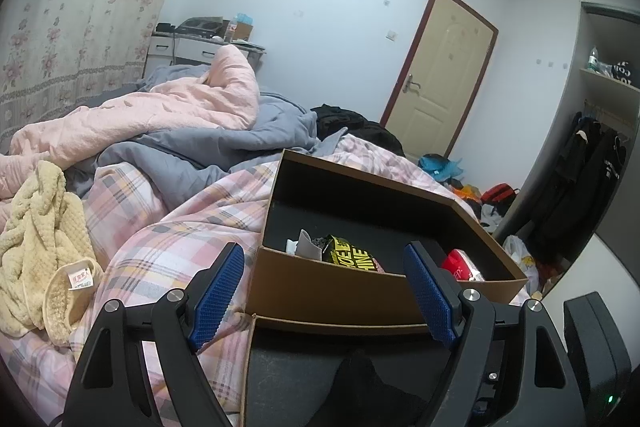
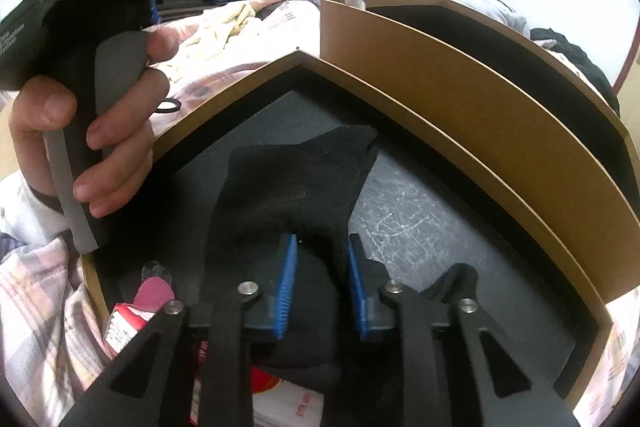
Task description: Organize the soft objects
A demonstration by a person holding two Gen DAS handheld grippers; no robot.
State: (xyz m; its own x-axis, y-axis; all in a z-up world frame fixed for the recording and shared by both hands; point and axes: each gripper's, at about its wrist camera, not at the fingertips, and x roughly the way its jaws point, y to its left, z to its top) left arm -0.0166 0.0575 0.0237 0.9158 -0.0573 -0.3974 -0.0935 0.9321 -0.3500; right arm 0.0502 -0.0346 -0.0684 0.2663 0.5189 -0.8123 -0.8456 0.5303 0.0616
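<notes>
The right gripper [image 2: 322, 283] points steeply down into the near cardboard box [image 2: 224, 87], its blue pads pinched on a black sock [image 2: 296, 179] that lies spread over the box's dark floor; the cloth bunches between the two pads. Near the gripper's left side, a red and white packet [image 2: 126, 323] sits in the box corner. The left gripper [image 1: 324, 291] hovers level over the edge where the two boxes meet, its jaws wide apart with nothing between them, and a hand [image 2: 80, 135] wraps around its grip in the right wrist view. Beyond it stands the far box [image 1: 360, 195], holding a yellow and black packet [image 1: 352, 253] and a red item [image 1: 458, 263] against its near wall. Both boxes rest on a pink plaid quilt [image 1: 160, 219]. To the left, on the quilt, lies a crumpled cream fleece garment [image 1: 40, 239], and farther back are a pink blanket [image 1: 180, 103] and a grey blanket [image 1: 240, 139].
</notes>
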